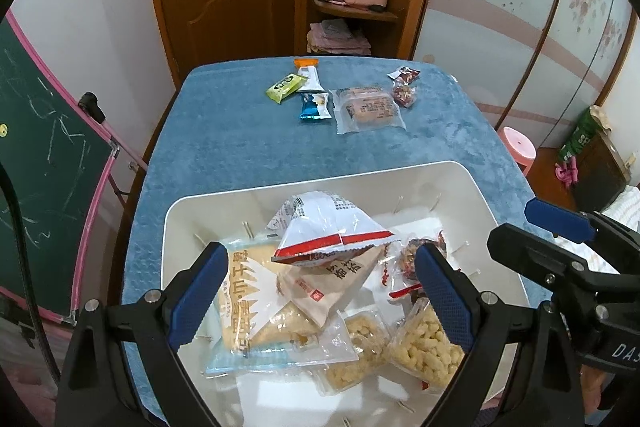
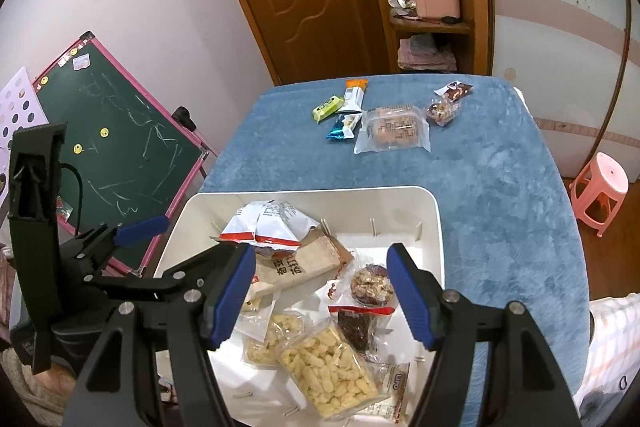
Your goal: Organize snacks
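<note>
A white bin [image 1: 176, 227] sits at the near end of a table [image 1: 240, 147] covered in blue cloth, and it already holds a loose heap of snack packets. On top lies a white packet with a red stripe [image 1: 324, 227], puffed up and crinkled, resting on a tan triangular packet [image 1: 320, 291] printed with dark characters. To the left is a flat pale packet with a white mountain picture [image 1: 248, 291]. Nearer the front lie two clear packs of pale yellow puffed pieces [image 2: 328, 371], and beside them a clear pack of dark red and brown nuts [image 2: 370, 285].

More snacks lie at the far end of the table, well apart from the bin: a small green packet [image 1: 285, 86], a white bar with an orange end [image 1: 309, 74], a blue and white packet [image 1: 316, 107], a clear wrapped brown cake [image 1: 368, 109], and two small packs of nuts [image 1: 405, 85] at the right.

The left tool [image 1: 320, 303] hangs over the left part of the bin with its blue pads spread wide and nothing gripped between them. The right tool [image 2: 320, 295] hangs over the right part of the bin, its pads also parted and released, with the packets lying below them untouched. Each tool shows at the edge of the other's view.
</note>
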Demonstrator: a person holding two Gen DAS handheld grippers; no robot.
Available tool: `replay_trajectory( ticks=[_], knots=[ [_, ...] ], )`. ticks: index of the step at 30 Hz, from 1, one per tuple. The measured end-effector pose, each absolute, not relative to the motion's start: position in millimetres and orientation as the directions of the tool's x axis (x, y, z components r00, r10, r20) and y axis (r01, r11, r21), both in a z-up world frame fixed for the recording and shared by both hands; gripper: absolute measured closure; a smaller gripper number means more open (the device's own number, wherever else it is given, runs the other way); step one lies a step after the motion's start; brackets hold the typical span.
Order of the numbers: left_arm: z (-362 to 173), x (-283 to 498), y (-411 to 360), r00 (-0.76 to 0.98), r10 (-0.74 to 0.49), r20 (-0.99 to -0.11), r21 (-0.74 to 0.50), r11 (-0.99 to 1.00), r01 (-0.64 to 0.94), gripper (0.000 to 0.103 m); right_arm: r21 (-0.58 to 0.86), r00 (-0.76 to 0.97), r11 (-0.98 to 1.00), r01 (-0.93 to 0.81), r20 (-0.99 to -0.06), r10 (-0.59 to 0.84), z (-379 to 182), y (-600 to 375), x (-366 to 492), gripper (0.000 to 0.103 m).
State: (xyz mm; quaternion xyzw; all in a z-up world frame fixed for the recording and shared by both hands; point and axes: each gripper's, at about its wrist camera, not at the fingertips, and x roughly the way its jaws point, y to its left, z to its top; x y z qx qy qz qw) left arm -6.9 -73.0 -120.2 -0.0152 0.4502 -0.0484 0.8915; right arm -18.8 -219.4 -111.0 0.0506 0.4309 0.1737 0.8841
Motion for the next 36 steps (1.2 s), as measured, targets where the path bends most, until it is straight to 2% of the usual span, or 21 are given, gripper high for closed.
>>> replay_trajectory(
  ticks=[7, 13, 20, 28, 36],
  knots=[
    [-115, -2, -69, 0.641, -0.068, -0.765, -0.063, 0.998, 0.031, 0.01, 0.247, 0.564, 0.934, -0.256, -0.747, 0.352, -117, -223, -12, 0.034],
    [-119, 19, -73, 0.591, -0.061, -0.804, -0.046, 0.998, 0.04, 0.015, 0.264, 0.562, 0.935, -0.237, -0.748, 0.354, -119, -233, 1, 0.034],
    [-99, 55, -87, 0.583, -0.055, -0.811, 0.01, 0.994, 0.107, 0.015, 0.258, 0.578, 0.938, -0.23, -0.74, 0.345, -95, -253, 36, 0.034],
    [-66, 134, -104, 0.544, -0.122, -0.83, -0.018, 0.981, 0.192, 0.015, 0.182, 0.645, 0.968, -0.176, -0.721, 0.252, -54, -285, 102, 0.034],
    [-59, 220, -133, 0.556, -0.071, -0.828, 0.058, 0.976, 0.211, 0.015, 0.153, 0.627, 0.982, -0.115, -0.755, 0.191, -44, -305, 197, 0.034]
  ],
)
